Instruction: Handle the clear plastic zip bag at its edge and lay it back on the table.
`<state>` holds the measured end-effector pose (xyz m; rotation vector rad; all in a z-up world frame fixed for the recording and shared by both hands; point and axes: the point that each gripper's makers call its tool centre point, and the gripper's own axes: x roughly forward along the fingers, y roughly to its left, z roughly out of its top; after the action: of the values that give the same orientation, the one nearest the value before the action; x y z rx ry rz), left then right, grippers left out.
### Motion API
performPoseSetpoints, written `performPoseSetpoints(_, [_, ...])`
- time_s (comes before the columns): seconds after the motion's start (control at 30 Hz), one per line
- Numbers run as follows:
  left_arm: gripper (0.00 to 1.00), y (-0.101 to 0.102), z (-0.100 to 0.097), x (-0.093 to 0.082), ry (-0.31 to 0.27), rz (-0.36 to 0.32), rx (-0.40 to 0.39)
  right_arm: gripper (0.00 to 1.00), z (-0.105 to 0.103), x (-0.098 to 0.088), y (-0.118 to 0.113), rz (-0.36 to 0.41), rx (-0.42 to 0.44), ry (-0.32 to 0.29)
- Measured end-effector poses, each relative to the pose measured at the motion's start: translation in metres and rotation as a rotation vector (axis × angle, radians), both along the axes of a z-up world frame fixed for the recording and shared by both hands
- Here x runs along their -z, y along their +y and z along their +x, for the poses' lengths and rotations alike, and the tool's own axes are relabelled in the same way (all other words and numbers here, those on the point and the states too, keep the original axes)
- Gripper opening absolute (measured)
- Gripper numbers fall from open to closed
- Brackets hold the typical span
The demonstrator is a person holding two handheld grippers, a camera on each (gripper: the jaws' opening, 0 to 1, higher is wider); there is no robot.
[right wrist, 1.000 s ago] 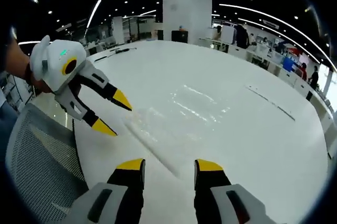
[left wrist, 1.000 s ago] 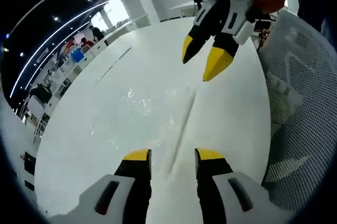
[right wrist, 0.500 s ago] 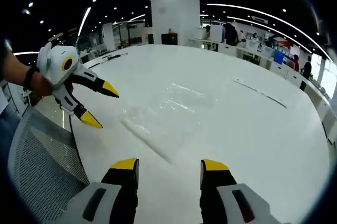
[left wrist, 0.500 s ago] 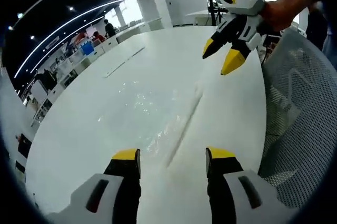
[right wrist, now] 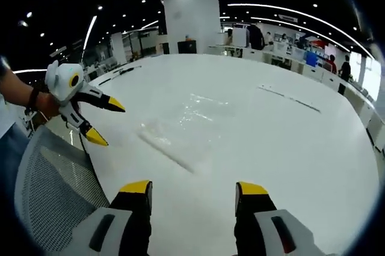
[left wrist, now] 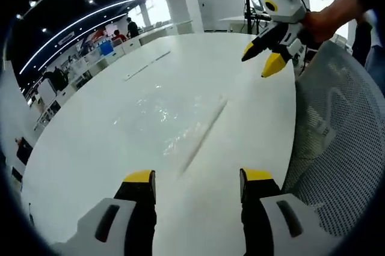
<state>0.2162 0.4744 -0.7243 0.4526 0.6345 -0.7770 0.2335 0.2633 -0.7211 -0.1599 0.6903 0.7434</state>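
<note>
Plainly the bag (left wrist: pixel 180 125) (right wrist: pixel 180 125) lies flat on the table (left wrist: pixel 90 148) — thin, limp, slippery; take its stiffer zip edge. Left gripper (left wrist: pixel 198 179) (right wrist: pixel 99 121) and right gripper (right wrist: pixel 194 191) (left wrist: pixel 261 60) both hang with jaws apart, holding nothing.

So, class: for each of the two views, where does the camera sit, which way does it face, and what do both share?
Left gripper view: rides the left gripper, facing across the round white table; the right gripper enters, with a hand.
Right gripper view: rides the right gripper, facing the table; the left gripper enters.
Shared: the clear plastic zip bag lying flat, and the grey mesh chair.
</note>
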Motion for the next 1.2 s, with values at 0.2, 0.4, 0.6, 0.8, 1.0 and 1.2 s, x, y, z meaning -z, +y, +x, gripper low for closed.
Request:
performPoseSetpoints(0.2, [0.57,0.001,-0.009,0.002,0.011,-0.007,-0.007,0.6,-0.004,0.0,-0.003,0.015,0.01,0.002])
performPoseSetpoints(0.4, [0.58,0.003,-0.011,0.002,0.015,-0.024,-0.036,0.61,-0.011,-0.007,-0.005,0.027,0.029,0.001])
performPoseSetpoints(0.6, [0.57,0.004,-0.009,0.0,0.008,-0.046,-0.076,0.62,-0.017,-0.015,-0.007,0.044,0.065,-0.028])
performPoseSetpoints(0.8, [0.56,-0.002,-0.015,0.001,0.013,-0.051,-0.089,0.62,-0.018,-0.02,-0.01,0.055,0.087,-0.03])
performPoseSetpoints(1.0, [0.55,-0.005,-0.017,0.003,0.017,-0.06,-0.104,0.62,-0.019,-0.021,-0.012,0.051,0.099,-0.033])
performPoseSetpoints(1.2, [0.54,-0.003,-0.016,0.008,0.015,-0.051,-0.104,0.62,-0.018,-0.021,-0.011,0.045,0.093,-0.038])
